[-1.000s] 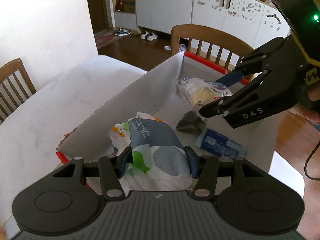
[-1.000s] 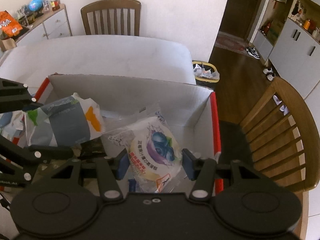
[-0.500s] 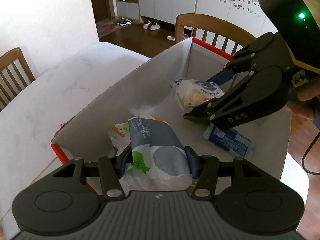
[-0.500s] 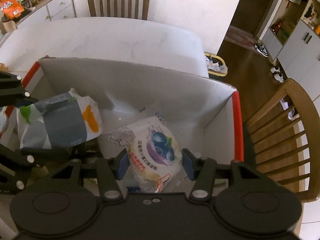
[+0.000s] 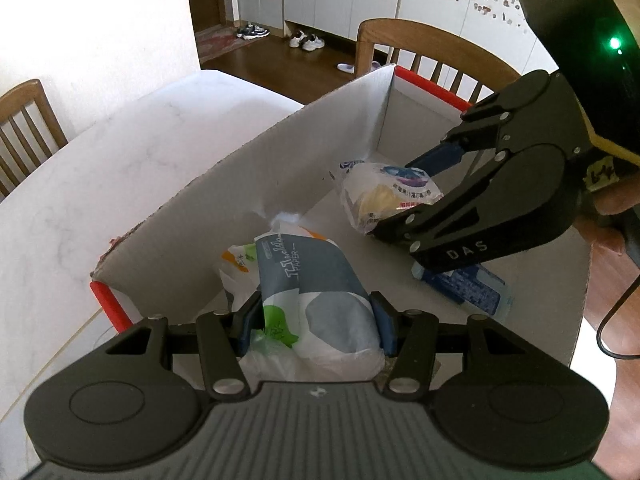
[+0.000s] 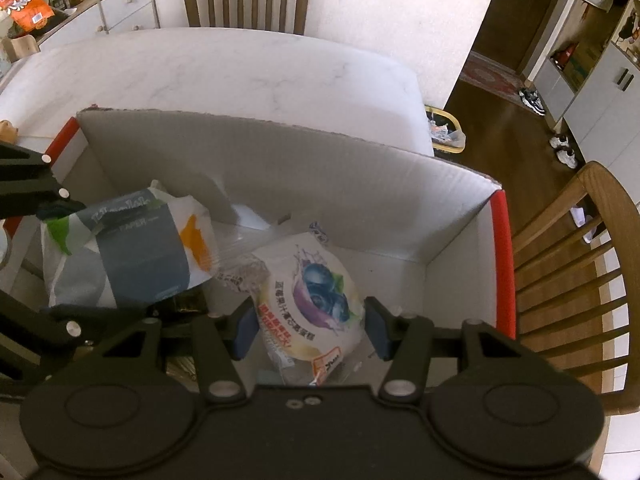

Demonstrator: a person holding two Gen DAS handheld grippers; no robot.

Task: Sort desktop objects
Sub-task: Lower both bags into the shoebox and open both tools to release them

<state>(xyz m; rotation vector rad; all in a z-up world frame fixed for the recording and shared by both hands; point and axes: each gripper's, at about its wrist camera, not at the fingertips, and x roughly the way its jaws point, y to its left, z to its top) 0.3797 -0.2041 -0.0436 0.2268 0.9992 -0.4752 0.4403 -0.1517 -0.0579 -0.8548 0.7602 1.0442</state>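
Observation:
My left gripper is shut on a tissue pack printed grey-blue, white, green and orange, and holds it over the near left end of a white cardboard box with red edges. My right gripper is shut on a clear snack bag with a blueberry picture, low inside the box's right half. In the left wrist view the right gripper reaches in from the right with the snack bag between its fingers. In the right wrist view the left gripper and the tissue pack are at the left.
A blue packet lies on the box floor under the right gripper. A dark object lies beside the tissue pack. The box stands on a white marble table. Wooden chairs stand around the table, and a small bin sits on the floor.
My right gripper has sunk deeper into the box with the snack bag. The left gripper has barely moved and still holds the tissue pack.

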